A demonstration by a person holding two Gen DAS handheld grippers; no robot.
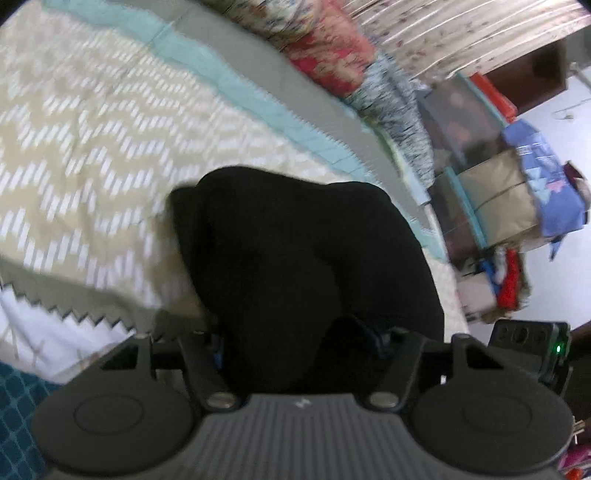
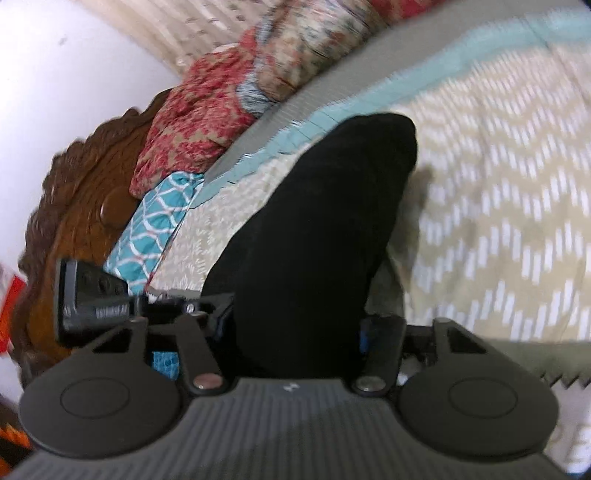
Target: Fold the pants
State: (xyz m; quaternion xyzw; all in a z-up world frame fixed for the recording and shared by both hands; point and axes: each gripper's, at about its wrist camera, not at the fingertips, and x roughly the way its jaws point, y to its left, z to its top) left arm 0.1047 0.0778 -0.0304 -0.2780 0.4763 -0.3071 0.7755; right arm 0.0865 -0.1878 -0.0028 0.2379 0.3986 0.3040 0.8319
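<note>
The black pants [image 1: 295,251] hang bunched from my left gripper [image 1: 301,343], which is shut on the fabric; the cloth hides the fingertips. In the right wrist view the black pants [image 2: 317,229] drape forward from my right gripper [image 2: 295,332], also shut on them. Both grippers hold the pants lifted above the beige-and-white zigzag bedspread [image 1: 92,140], which also shows in the right wrist view [image 2: 498,206]. The images are motion-blurred.
Red floral and teal patterned pillows [image 2: 192,122] lie against a carved wooden headboard [image 2: 85,177]. Boxes and bags [image 1: 509,192] are stacked beside the bed. A curtain [image 1: 461,33] hangs behind. A teal border [image 1: 229,81] edges the bedspread.
</note>
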